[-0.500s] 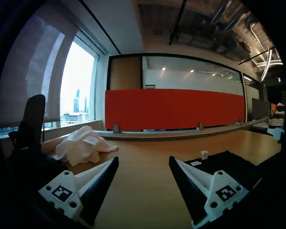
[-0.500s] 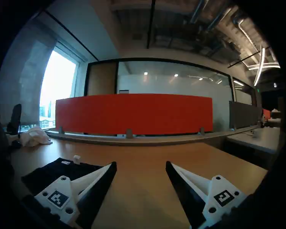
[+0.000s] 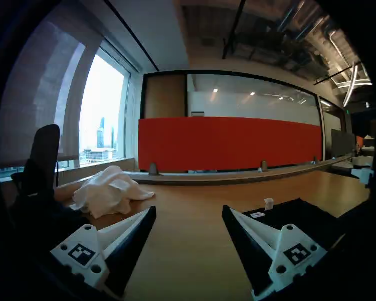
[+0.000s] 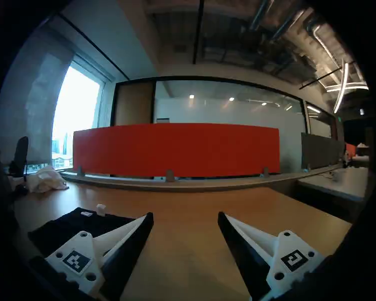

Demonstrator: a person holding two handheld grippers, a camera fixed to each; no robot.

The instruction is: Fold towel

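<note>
A black towel [image 3: 298, 213] lies flat on the wooden table [image 3: 188, 241], to the right of my left gripper [image 3: 189, 214]; its white tags stick up near the far edge. In the right gripper view the same black towel [image 4: 77, 226] lies to the left, partly behind the left finger of my right gripper [image 4: 185, 218]. Both grippers hover low over the table, open, with nothing between their fingers. A crumpled white cloth [image 3: 108, 190] rests at the far left of the table, also seen as the white cloth [image 4: 45, 179] in the right gripper view.
An orange divider panel [image 3: 228, 143] runs along the table's far edge. A black office chair [image 3: 37, 165] stands at the left by the window. Another desk [image 4: 338, 183] sits off to the right.
</note>
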